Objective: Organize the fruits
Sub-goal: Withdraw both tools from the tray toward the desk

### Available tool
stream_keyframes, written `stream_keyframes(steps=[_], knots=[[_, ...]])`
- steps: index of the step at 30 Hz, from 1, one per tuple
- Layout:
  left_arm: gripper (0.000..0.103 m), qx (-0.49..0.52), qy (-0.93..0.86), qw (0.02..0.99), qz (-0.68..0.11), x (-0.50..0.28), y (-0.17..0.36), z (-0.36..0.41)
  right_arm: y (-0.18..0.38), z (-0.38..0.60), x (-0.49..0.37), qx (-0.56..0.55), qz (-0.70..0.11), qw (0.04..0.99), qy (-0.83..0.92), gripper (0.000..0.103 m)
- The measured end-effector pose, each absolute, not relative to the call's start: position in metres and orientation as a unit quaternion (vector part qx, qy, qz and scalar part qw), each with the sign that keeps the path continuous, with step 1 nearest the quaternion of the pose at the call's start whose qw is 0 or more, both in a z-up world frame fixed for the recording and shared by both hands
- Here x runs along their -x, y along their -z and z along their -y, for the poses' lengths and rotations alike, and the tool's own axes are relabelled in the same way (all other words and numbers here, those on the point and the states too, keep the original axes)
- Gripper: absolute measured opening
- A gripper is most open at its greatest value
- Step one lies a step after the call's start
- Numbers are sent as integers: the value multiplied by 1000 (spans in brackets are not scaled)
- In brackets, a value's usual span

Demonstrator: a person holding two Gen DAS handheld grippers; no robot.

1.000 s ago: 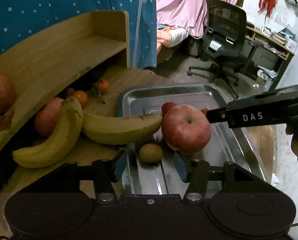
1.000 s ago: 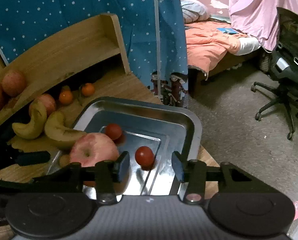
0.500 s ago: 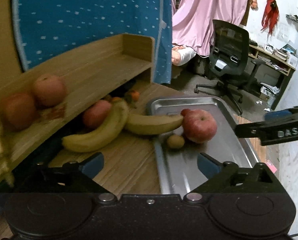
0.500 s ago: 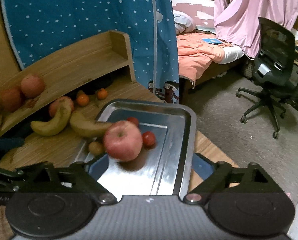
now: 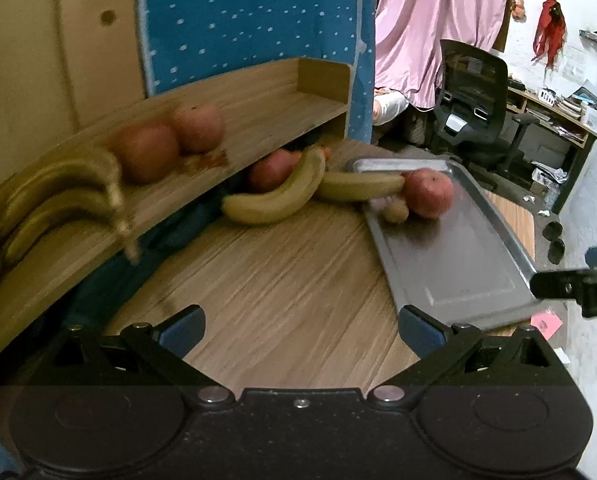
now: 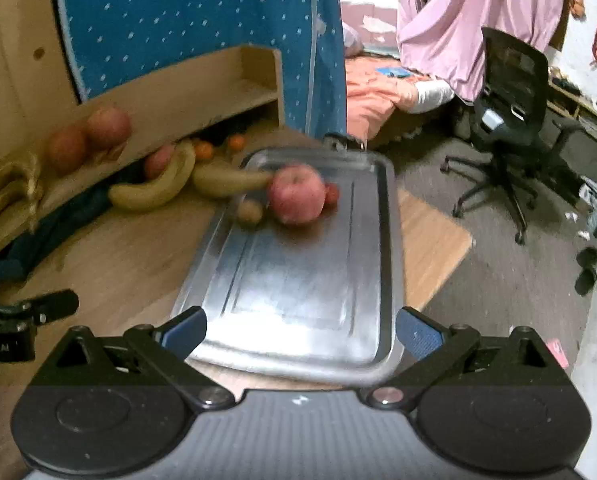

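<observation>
A large red apple lies at the far end of the steel tray, with a kiwi on its left and a small red fruit behind it. Two bananas lie on the wooden table left of the tray, one reaching over its rim. My right gripper hovers over the tray's near end, its jaws opening with nothing between them. My left gripper stands open and empty over bare table, left of the tray and well short of the apple.
A curved wooden shelf at the back left carries two reddish fruits and a bunch of bananas. Small oranges and another red fruit sit under it. The table's corner ends right of the tray; an office chair stands beyond.
Both grippers have opened wide and drawn back and up from the fruit. The kiwi and the small red fruit that sat between their fingers now lie free in the tray.
</observation>
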State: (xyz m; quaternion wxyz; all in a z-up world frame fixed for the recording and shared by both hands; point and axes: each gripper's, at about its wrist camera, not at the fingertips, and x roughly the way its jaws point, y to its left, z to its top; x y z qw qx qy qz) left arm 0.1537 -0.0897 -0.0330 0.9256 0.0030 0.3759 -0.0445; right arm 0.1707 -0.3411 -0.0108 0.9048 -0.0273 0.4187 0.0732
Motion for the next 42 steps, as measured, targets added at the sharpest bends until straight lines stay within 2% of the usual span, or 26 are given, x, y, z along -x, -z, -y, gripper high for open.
stream_keyframes(steps=[9, 19, 31, 42], knots=[[102, 3, 21, 914, -405, -110, 45, 56, 31, 304, -115, 4, -480, 873, -80, 103], [102, 19, -7, 906, -424, -92, 50, 31, 41, 264, -102, 11, -524, 843, -117, 103], [102, 33, -47, 898, -436, -93, 52, 20, 35, 238, -124, 47, -514, 841, -162, 103], [102, 52, -88, 890, -444, -142, 60, 33, 25, 239, -194, 83, -463, 852, -232, 103]])
